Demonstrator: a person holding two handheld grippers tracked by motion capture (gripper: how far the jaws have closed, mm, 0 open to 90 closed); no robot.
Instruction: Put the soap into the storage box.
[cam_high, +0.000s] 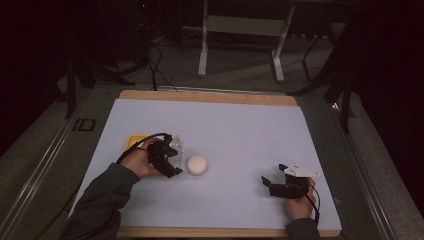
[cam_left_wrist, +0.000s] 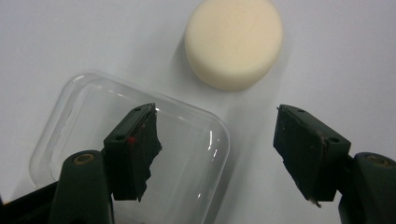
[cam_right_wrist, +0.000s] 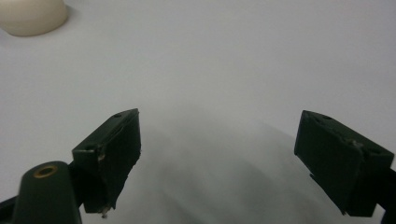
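Note:
A cream round puck (cam_high: 197, 165) (cam_left_wrist: 233, 42) lies on the white sheet (cam_high: 235, 130). My left gripper (cam_high: 174, 167) (cam_left_wrist: 215, 114) hovers just left of the puck, jaws open and nothing pressed between them. Below it lies a clear, rounded plastic tub or lid (cam_left_wrist: 70, 121); one jaw is over it and the other over bare sheet. My right gripper (cam_high: 271, 175) (cam_right_wrist: 219, 116) rests near the front right, open, with only white sheet between its jaws. The puck (cam_right_wrist: 30, 16) sits far off in the right gripper view's top left corner.
A yellow flat object (cam_high: 134, 141) pokes out behind my left hand. The white sheet covers a wooden board (cam_high: 210, 96). Beyond the table are a grey floor, cables and a white stand (cam_high: 240, 30).

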